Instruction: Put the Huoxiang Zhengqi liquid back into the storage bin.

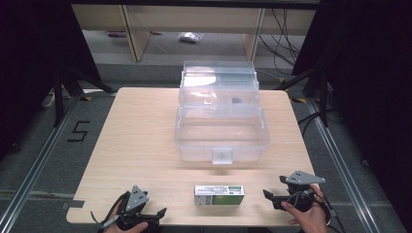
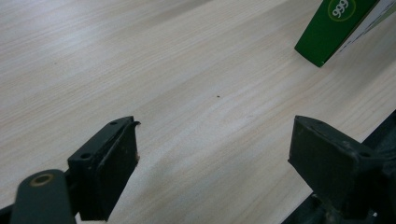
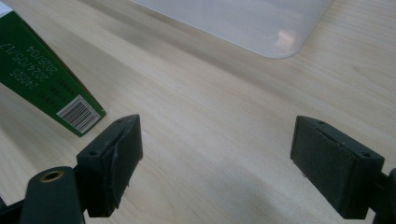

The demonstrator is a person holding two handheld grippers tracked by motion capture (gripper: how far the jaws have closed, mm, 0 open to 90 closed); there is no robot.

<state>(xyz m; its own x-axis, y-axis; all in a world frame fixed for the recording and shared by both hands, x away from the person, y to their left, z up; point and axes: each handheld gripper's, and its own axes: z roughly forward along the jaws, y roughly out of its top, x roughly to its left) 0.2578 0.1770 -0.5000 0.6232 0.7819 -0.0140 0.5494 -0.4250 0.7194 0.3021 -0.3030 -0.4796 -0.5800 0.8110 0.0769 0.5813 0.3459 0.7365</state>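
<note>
While both hands rest at the near edge of the tabletop (image 1: 136, 131), the left claw (image 1: 158, 214) sits at the lower left with its jaws spread wide and nothing between them; in the left gripper view the jaws frame bare wood, and a corner of the green-and-white carton (image 2: 334, 28) lies ahead to one side. Centre: the carton (image 1: 219, 195) lies flat on its broad face, near the front edge and midway between the two claws, a position that leaves either one a short, unobstructed reach. Behind it stands the clear plastic box (image 1: 221, 131), lid raised and tiers stepped back, so its lower compartment is open from above, probably to receive the carton. Right: the right claw (image 1: 270, 198) likewise gapes empty, jaws pointing toward the carton's barcoded end (image 3: 77, 114); it appears the better placed to begin the grasp.
</note>
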